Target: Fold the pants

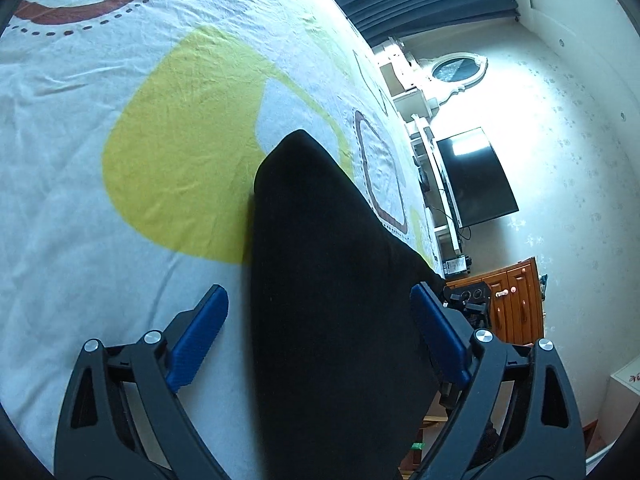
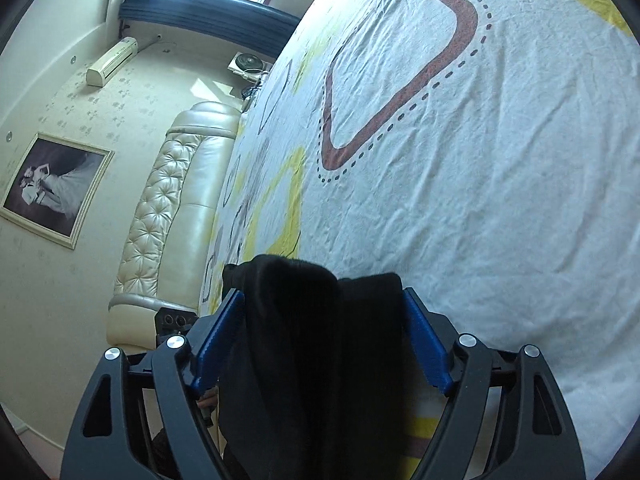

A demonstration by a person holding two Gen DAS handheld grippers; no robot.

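Black cloth: your pants (image 1: 332, 280) lie flat on the bed sheet (image 1: 120, 240), narrowing to a rounded end over the yellow patch (image 1: 180, 152); spread this way, they offer you clean edges for a fold.
Left gripper (image 1: 320, 332): spread wide, blue pads (image 1: 200, 332) on either side of the cloth, neither pressing, so you grip nothing here.
Right gripper (image 2: 322, 336): also spread; a thick, bunched end of the pants (image 2: 316, 340) sits between the pads (image 2: 424, 344), touching or nearly so, but not pinched.
Likely reason: both tools straddle the garment at opposite ends, probably a release after laying it down.
Sheet: wrinkled, with brown loop (image 2: 400, 80), bare beyond the pants, leaving you room.
Task standing: I judge it partway; whether further folds remain cannot be told.
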